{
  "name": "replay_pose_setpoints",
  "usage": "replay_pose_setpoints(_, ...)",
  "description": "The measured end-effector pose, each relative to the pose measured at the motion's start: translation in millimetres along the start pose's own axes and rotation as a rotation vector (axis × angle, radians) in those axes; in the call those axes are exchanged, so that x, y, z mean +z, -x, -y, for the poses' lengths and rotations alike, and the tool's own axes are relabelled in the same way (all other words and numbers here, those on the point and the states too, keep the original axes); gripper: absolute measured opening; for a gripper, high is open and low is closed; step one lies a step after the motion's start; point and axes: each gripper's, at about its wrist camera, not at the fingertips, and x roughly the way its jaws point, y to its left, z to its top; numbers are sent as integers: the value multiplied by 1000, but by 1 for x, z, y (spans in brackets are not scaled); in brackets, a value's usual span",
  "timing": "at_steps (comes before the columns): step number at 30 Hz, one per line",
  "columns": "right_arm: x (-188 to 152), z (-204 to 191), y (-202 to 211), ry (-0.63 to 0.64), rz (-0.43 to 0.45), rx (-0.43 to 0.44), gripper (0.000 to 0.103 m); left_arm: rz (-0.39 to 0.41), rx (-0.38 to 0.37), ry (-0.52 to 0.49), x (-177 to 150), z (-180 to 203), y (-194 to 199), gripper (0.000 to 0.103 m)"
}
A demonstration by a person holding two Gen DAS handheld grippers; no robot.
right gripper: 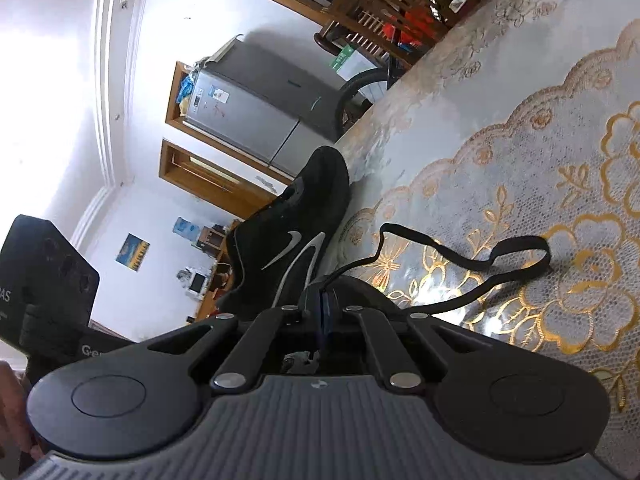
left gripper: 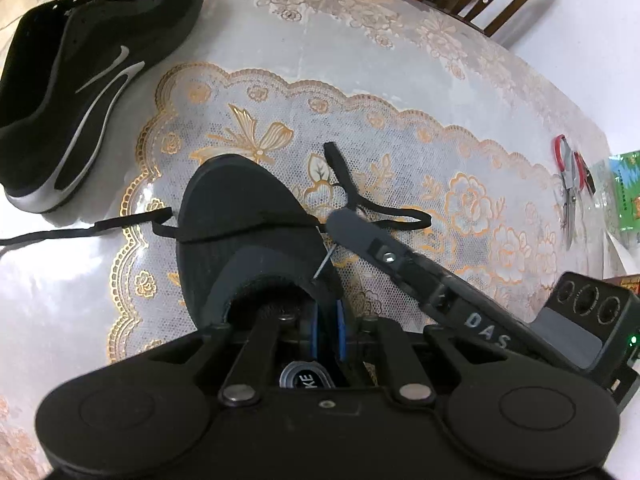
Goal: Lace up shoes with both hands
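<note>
I am pinching my left gripper (left gripper: 327, 330) narrowly on the near shoe's (left gripper: 240, 216) collar at six o'clock; its opening holds only an insole label. My right gripper (left gripper: 340, 220), fully closed, is gripping the lace (left gripper: 404, 216) at three o'clock.
</note>
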Motion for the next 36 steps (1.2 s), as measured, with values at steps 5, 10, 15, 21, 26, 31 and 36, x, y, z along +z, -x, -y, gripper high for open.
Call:
replay_pose_setpoints(5,-1,-1,1,18,-13,1,1,-4,-8,18,-1,-2,2,8)
replay_pose_setpoints(10,-6,-17,-1,201,-29,-100,1,-2,-11,15,-1,-3,1,8)
replay_pose_setpoints(15,-1,-24,1,264,-35,-79,1,-2,-17,15,0,-4,2,9)
replay_pose_setpoints(21,5,-28,-7,356,-80,-87,1,-8,-39,-6,-2,-3,8,13)
replay_pose_setpoints(26,10,-28,-10,343,-58,-84,1,12,-65,-23,-7,-8,28,13)
replay_pose_setpoints(31,7,-25,-14,321,-59,-84,1,5,-78,-21,-10,-12,28,13)
replay_pose_setpoints(36,1,-32,-19,371,-85,-92,1,2,-89,-1,-12,-15,26,13)
